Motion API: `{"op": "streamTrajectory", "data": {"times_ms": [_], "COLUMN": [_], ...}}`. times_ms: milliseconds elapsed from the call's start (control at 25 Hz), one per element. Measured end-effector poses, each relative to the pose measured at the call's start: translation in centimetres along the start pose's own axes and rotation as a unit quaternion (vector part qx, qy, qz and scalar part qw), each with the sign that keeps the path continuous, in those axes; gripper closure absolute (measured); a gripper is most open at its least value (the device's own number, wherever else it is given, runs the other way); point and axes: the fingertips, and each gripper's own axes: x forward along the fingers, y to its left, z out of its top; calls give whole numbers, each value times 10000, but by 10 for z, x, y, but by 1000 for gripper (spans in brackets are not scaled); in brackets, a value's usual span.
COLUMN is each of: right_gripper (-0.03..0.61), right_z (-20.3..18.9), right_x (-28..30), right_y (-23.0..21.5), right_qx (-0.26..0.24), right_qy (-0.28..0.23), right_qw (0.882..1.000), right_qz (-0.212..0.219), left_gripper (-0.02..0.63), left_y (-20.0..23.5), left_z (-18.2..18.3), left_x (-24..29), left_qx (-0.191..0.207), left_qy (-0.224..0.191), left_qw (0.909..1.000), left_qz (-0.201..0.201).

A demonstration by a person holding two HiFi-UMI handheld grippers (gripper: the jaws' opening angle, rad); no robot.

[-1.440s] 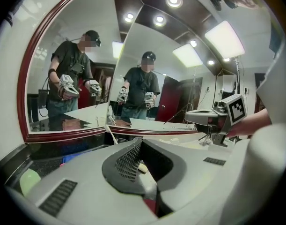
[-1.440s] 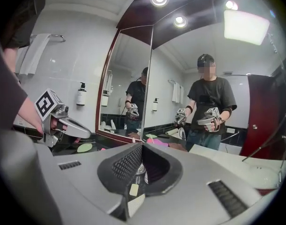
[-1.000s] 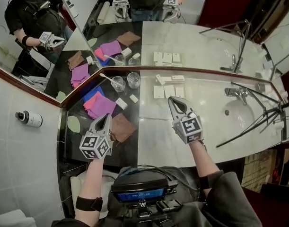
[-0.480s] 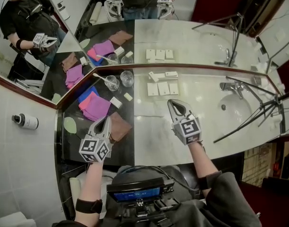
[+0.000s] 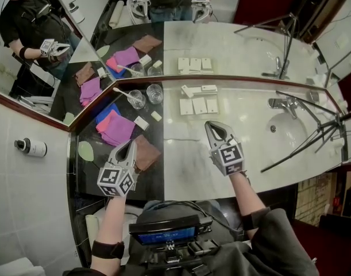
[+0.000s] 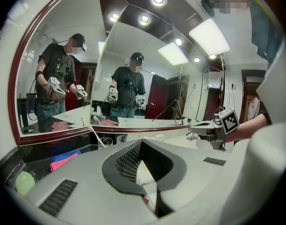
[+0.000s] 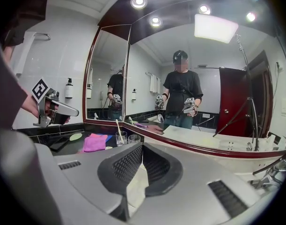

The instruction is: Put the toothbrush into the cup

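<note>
So, both grippers are pinched fully shut with nothing in them. The left gripper (image 5: 130, 144) hovers over the black part of the counter (image 5: 158, 183), its tip right above the edge of a brown cloth (image 5: 146, 153). The right gripper (image 5: 212, 125) hangs over the white marble part, well apart from the left one, and its own view shows only bare stone through the gap behind its closed tips.

Further out toward the mirror (image 5: 232, 45), the toothbrush (image 5: 124, 94) is sitting in a clear glass cup (image 5: 137, 101), leaning off to the left with the head end up. A second empty glass (image 5: 154, 94) stands just beside it.

Between the glasses and the left gripper there's a purple-pink cloth (image 5: 119, 129) lying on a blue cloth (image 5: 108, 113), plus two small white bars (image 5: 141, 123) next to them. There's also a pale green oval thing (image 5: 87, 150) off to the left; it could be soap or a pad, I honestly can't tell.

A few white packets (image 5: 199, 106) lie on the marble, and the faucet (image 5: 280, 104) and sink basin (image 5: 281, 132) are off to the right.
</note>
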Motion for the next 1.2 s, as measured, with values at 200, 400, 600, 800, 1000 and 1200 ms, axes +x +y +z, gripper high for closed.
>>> {"op": "streamTrajectory", "data": {"times_ms": [200, 400, 600, 800, 1000, 1200], "right_gripper": [557, 551, 471, 416, 391, 391], "right_z": [-2, -7, -22, -50, -96, -136], "right_x": [2, 11, 29, 47, 61, 72], "right_y": [2, 8, 25, 50, 74, 90], "right_qx": [-45, -207, -762, -1411, -2167, -2966], "right_qy": [37, 169, 565, 1040, 1732, 2369], "right_qw": [10000, 9996, 9942, 9786, 9427, 8911], "right_qz": [26, 118, 513, 1076, 1854, 2486], "left_gripper": [610, 610, 610, 610, 610, 610], "left_y": [-3, -5, -5, -1, 2, 2], "left_z": [-3, -5, -8, -16, -24, -30], "left_x": [6, 12, 15, 17, 19, 24], "left_qx": [-22, -25, -56, -118, -168, -174], "left_qy": [63, 95, 127, 192, 274, 337], "left_qw": [10000, 9999, 9999, 9997, 9995, 9993], "left_qz": [-46, -98, -101, -86, -67, -76]}}
